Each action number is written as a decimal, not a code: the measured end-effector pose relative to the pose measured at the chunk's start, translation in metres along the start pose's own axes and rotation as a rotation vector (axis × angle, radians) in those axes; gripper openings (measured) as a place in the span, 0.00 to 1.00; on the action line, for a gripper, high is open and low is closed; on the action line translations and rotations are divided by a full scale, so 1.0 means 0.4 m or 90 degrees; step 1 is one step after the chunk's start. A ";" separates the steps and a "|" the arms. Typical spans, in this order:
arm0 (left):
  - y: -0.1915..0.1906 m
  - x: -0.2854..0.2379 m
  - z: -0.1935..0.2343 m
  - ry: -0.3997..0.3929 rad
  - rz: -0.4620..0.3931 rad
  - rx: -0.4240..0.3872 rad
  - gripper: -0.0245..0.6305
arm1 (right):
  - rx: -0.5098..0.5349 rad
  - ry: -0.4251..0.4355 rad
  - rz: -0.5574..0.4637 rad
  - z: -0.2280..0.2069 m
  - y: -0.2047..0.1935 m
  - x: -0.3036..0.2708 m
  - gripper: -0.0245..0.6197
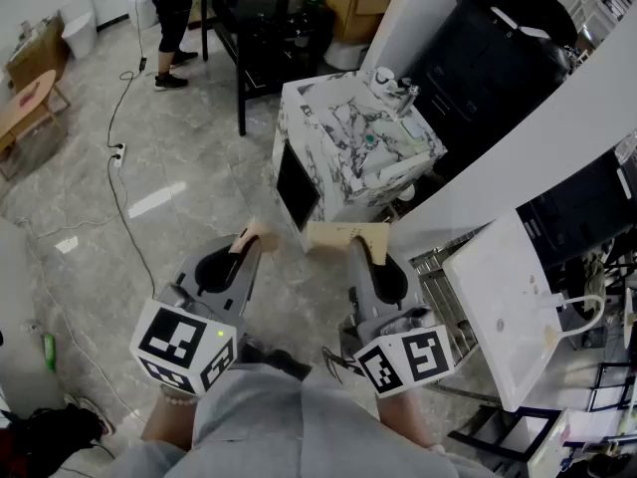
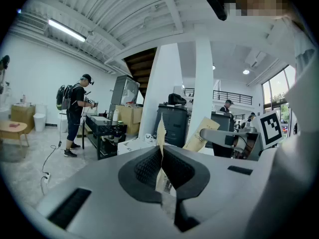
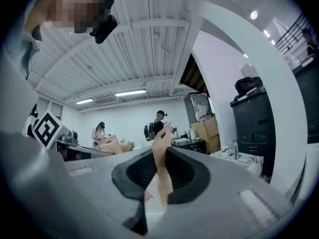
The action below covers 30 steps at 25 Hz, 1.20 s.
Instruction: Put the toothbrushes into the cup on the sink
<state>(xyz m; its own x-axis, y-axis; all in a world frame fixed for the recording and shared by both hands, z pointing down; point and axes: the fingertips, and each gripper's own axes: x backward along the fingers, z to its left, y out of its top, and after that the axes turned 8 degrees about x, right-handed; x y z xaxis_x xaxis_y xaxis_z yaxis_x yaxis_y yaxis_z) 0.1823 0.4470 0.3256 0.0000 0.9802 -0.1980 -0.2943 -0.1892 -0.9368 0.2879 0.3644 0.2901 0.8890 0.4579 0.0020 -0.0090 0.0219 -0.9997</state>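
My left gripper (image 1: 250, 243) is shut on a thin kraft-paper toothbrush packet (image 1: 246, 235), which stands edge-on between the jaws (image 2: 161, 142) in the left gripper view. My right gripper (image 1: 364, 249) is shut on a second, flat kraft packet (image 1: 346, 237), which sticks up from the jaws (image 3: 160, 156) in the right gripper view. Both grippers hover over the floor, short of the marble-patterned sink cabinet (image 1: 343, 162). Its basin (image 1: 370, 145) and faucet (image 1: 398, 96) lie ahead. A small white cup-like item (image 1: 382, 78) stands by the faucet.
A white curved wall (image 1: 518, 157) runs along the right, with a black cabinet (image 1: 488, 63) behind it. A black table (image 1: 264, 23) and a standing person (image 1: 171, 23) are at the back. A cable (image 1: 124, 197) trails across the tiled floor.
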 end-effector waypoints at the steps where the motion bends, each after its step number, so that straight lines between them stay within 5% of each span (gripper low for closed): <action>1: 0.003 0.000 0.000 0.000 -0.003 0.001 0.05 | 0.000 0.000 0.001 -0.001 -0.001 0.000 0.10; 19: 0.019 0.030 0.077 0.033 -0.015 0.011 0.05 | -0.019 -0.004 -0.002 0.018 -0.007 -0.047 0.10; 30: 0.049 0.121 0.181 0.071 -0.030 0.005 0.05 | 0.006 0.060 -0.030 0.137 0.035 -0.126 0.10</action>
<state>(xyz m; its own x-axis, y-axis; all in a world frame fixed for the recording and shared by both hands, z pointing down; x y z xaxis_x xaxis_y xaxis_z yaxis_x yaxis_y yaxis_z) 0.1074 0.4951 0.3183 0.1197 0.9754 -0.1850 -0.2984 -0.1423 -0.9438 0.2181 0.3903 0.2775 0.9279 0.3699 0.0467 0.0301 0.0507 -0.9983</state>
